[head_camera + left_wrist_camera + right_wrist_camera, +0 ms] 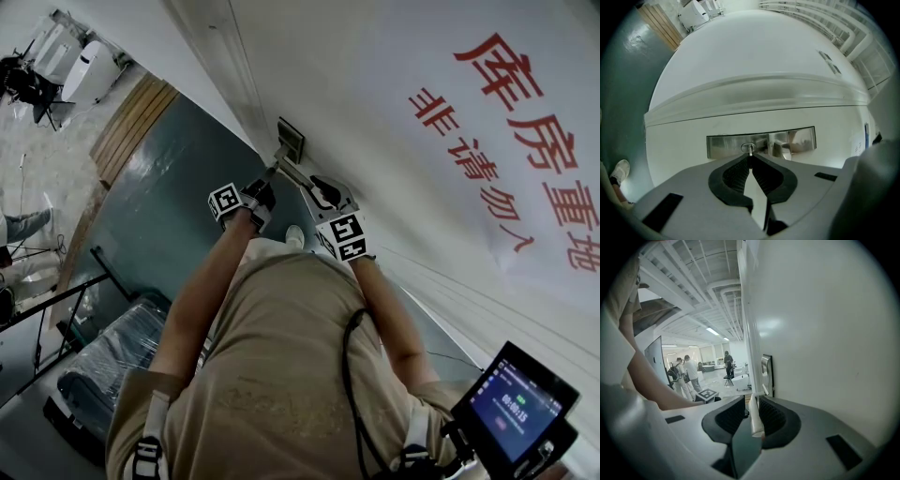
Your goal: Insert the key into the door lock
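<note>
Here the left gripper [750,158] has its jaws pinched tight on the key [750,152], whose thin blade sticks out just past the tips. The blade tip meets the round keyhole [748,147] in the metal lock plate [726,144]. It seems to have only just entered, but the wide-angle picture does not show how deep it sits.

Alongside, the right gripper [753,401] has its jaws drawn in narrow around the pale handle [755,420], which lies lengthwise between the pads and looks clamped. From the head view both grippers sit close together at the lock, the left one below the plate, against the white door [394,187] with its red lettering. Further off, past the door's edge, people [686,373] stand in a bright open room, well apart from the work.

I judge that the step in hand is the insertion itself: the key is lined up and at the mouth of the lock, not yet clearly seated. The next move calls for a straight push along the blade's own line, keeping it square to the plate so that it does not bind or skid off onto the metal. The other gripper should steady the handle so that the door does not swing.
</note>
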A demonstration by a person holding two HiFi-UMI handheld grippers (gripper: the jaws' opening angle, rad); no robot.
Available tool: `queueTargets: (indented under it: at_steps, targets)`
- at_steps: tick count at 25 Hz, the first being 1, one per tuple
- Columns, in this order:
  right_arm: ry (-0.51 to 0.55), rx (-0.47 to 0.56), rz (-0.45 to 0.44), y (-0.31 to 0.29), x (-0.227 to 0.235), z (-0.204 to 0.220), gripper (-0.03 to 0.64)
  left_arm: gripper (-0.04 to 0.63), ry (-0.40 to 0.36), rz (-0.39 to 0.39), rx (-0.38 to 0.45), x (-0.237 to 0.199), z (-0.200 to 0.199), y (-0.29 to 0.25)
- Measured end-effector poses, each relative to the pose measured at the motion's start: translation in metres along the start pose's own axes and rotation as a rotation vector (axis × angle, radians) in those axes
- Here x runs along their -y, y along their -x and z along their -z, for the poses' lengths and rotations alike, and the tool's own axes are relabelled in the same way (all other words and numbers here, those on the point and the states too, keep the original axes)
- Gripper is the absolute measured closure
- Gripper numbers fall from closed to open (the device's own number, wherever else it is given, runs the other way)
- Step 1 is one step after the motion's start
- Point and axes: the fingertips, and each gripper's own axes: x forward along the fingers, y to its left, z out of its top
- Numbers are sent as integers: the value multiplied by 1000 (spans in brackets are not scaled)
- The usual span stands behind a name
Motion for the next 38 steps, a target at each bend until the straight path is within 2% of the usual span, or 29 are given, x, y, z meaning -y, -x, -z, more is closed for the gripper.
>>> queueTargets:
  at_steps: [13,18,29,33,38]
  targets:
    - [0,0,-7,-1,-3,0,518,563,0,23,-6,7,3,-3]
    - [0,-7,-8,-1,-4,2,518,563,24,16,-3,6,5,-5]
    - [-2,-15,-22,-7,-9,2,518,563,8,37,40,4,4,-5]
    - [-3,-17,-26,-10,-10,2,518,563,20,36,8,7,8,-9]
    - [-4,-18,-25,-11,-8,2,518,563,-11,28,-29,9,3,-11]
